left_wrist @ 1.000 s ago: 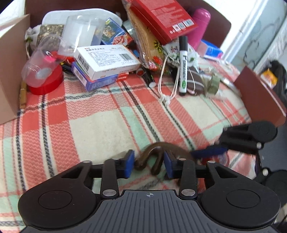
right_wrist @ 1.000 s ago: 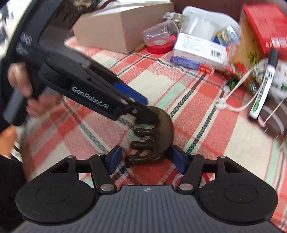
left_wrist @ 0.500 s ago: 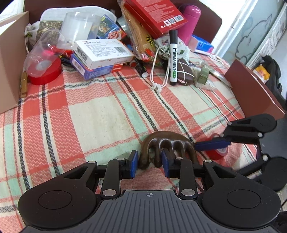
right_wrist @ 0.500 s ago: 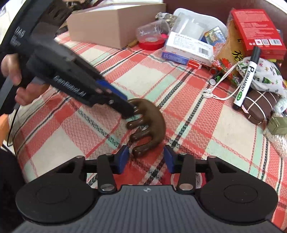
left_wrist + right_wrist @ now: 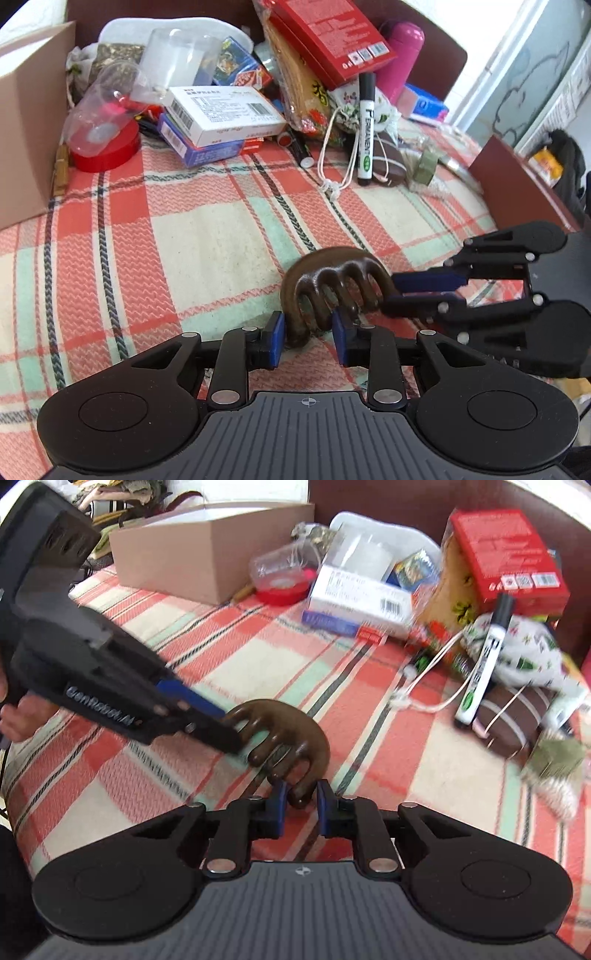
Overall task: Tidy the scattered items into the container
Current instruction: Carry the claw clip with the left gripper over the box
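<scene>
Left gripper (image 5: 307,334) clamped on one dark brown wooden claw-shaped comb (image 5: 332,284), right gripper (image 5: 300,805) closing on its end tooth, two grippers, one comb

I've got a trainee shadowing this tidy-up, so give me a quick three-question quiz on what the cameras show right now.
1. True or false: both grippers have the brown wooden comb between their fingers.
2. Which lies on top of the flowered pouch? A) black marker B) pink bottle C) red tape roll
3. Fill in: the cardboard box stands at the plaid cloth's far ____ corner in the right wrist view.

Key: 1 true, the left gripper and the closing right gripper each straddle a tooth. 2 A. 3 left.
</scene>
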Action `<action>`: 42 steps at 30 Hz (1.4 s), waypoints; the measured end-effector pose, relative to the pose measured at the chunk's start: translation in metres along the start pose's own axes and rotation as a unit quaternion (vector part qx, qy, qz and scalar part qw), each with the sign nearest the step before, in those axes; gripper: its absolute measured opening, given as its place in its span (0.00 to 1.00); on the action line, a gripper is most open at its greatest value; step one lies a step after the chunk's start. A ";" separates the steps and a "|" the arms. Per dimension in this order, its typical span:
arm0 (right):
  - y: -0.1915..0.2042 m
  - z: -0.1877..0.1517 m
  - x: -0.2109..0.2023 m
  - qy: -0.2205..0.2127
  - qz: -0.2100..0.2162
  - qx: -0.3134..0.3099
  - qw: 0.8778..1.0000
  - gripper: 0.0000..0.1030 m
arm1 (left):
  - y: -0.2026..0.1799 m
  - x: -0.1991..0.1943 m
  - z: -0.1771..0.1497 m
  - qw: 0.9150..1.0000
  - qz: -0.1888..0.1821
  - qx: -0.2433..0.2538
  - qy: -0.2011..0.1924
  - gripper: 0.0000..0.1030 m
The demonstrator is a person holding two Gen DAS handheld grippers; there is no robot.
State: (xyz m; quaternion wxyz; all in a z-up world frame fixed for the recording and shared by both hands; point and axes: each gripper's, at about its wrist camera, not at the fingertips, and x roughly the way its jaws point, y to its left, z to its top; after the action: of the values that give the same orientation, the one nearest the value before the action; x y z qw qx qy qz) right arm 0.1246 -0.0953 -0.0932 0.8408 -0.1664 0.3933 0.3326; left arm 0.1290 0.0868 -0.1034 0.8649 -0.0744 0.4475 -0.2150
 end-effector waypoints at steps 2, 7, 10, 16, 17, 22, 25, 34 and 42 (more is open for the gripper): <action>-0.002 0.007 -0.001 -0.003 0.001 -0.004 1.000 0.17 | 0.002 -0.001 0.001 1.000 0.008 -0.007 -0.004 0.24; 0.003 0.027 -0.005 -0.029 0.001 -0.031 0.999 0.15 | 0.013 -0.014 0.006 0.999 0.027 -0.031 -0.030 0.18; 0.006 0.043 -0.005 -0.043 -0.004 -0.047 0.998 0.14 | 0.022 -0.027 0.011 0.997 0.039 -0.046 -0.052 0.07; 0.017 0.076 -0.005 -0.071 -0.011 -0.084 0.994 0.14 | 0.038 -0.049 0.022 0.992 0.058 -0.070 -0.090 0.07; 0.019 0.081 -0.005 -0.076 -0.013 -0.091 0.993 0.14 | 0.041 -0.053 0.024 0.991 0.060 -0.075 -0.096 0.07; 0.032 0.111 -0.009 -0.099 -0.017 -0.130 0.986 0.14 | 0.056 -0.081 0.038 0.983 0.074 -0.094 -0.139 0.07; 0.042 0.132 -0.011 -0.116 -0.018 -0.152 0.981 0.14 | 0.063 -0.102 0.047 0.977 0.094 -0.095 -0.164 0.08; 0.072 0.204 0.009 -0.155 0.003 -0.171 0.973 0.14 | 0.107 -0.154 0.072 0.957 0.155 -0.115 -0.215 0.08; 0.093 0.266 0.062 -0.179 0.020 -0.133 0.975 0.17 | 0.174 -0.165 0.098 0.939 0.198 -0.163 -0.228 0.26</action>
State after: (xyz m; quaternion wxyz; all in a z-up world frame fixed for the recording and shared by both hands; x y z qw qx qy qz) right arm 0.2361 0.1423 0.0260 0.8611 -0.2064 0.1925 0.4228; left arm 0.1779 0.3090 0.0208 0.9449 -0.1710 0.2726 0.0592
